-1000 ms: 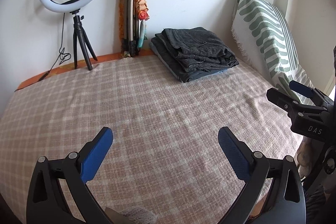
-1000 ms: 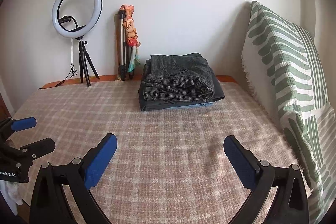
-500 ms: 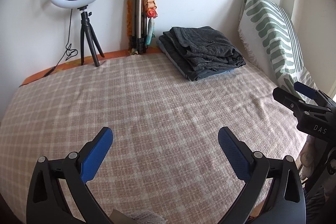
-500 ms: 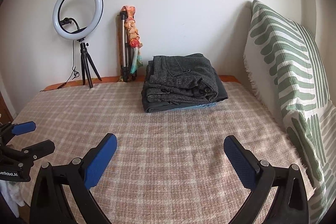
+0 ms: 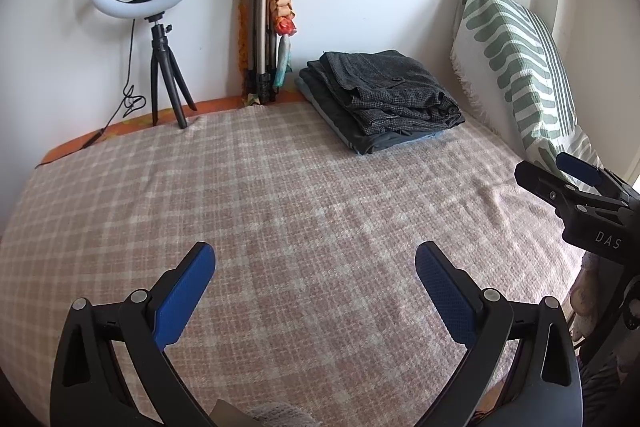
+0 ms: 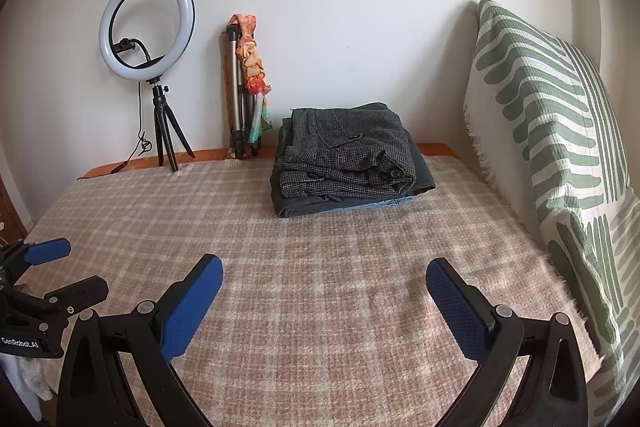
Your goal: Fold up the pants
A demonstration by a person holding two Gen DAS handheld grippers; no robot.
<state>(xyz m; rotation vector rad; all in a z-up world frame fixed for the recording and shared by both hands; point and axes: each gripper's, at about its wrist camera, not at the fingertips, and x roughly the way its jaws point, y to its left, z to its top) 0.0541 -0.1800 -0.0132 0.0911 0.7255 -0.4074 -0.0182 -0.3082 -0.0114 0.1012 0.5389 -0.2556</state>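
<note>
Both the left gripper and right gripper are hovering wide open and empty over the checked blanket; folded pants are lying stacked at the far edge near the wall

black fingers, blue textured pads

Beyond my fingers, the folded pants cover most of two garments beneath them; only a dark edge and a light-blue edge show. My right gripper is cut off by the frame edge in the left view, as is my left gripper in the right view. The pillow to the right of my fingers runs out of frame.
</note>
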